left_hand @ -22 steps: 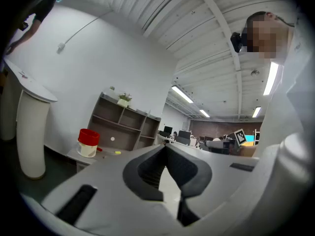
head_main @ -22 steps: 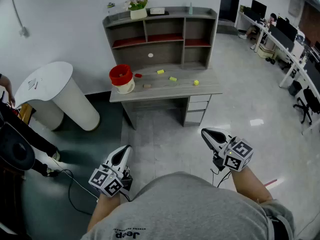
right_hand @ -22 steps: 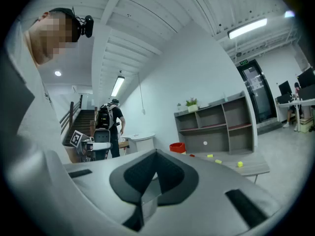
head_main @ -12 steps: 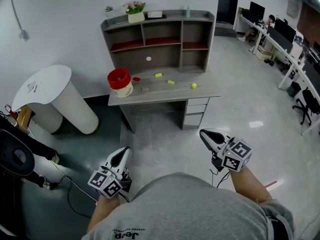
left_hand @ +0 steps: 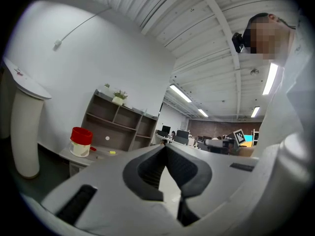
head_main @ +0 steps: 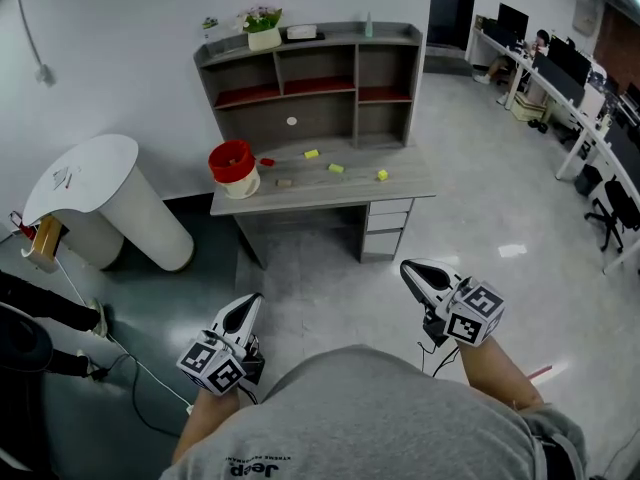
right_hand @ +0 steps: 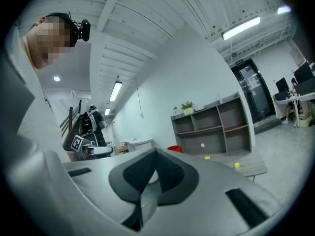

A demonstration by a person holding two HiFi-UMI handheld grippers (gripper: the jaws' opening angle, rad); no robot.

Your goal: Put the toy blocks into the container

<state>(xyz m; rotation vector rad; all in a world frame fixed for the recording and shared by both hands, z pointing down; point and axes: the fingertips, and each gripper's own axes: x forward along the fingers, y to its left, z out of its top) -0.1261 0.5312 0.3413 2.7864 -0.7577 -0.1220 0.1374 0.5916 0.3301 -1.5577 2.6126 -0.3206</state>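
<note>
Currently both tools were held low in front of the person's grey shirt, well apart from the worktop (head_main: 330, 190) and pointing roughly toward it.

Left tool (left_hand: 165, 146): jaws pressed together at the tips, nothing between them.
Right tool (right_hand: 156, 152): jaws likewise pressed together, nothing held.

Worktop was a grey desk across the pale floor, with drawers under its right side and a shelf unit (head_main: 310, 78) standing along its back.

Red container (head_main: 232, 158) stood upright at the worktop's left end, its lower part cream-coloured.

Toy blocks all lay on the worktop, outside the container:
- small red block (head_main: 266, 161) – just beside the container, on its right
- tan block (head_main: 285, 181) – near the front edge, a little right of the red one
- left yellow block (head_main: 311, 153) – near the shelf unit's back panel
- middle yellow block (head_main: 336, 168) – about mid-worktop
- right yellow block (head_main: 381, 175) – toward the right end, apart from the others

A potted plant (head_main: 262, 20) sat on top of the shelf unit. A white round table (head_main: 80, 173) stood left of the worktop.
</note>
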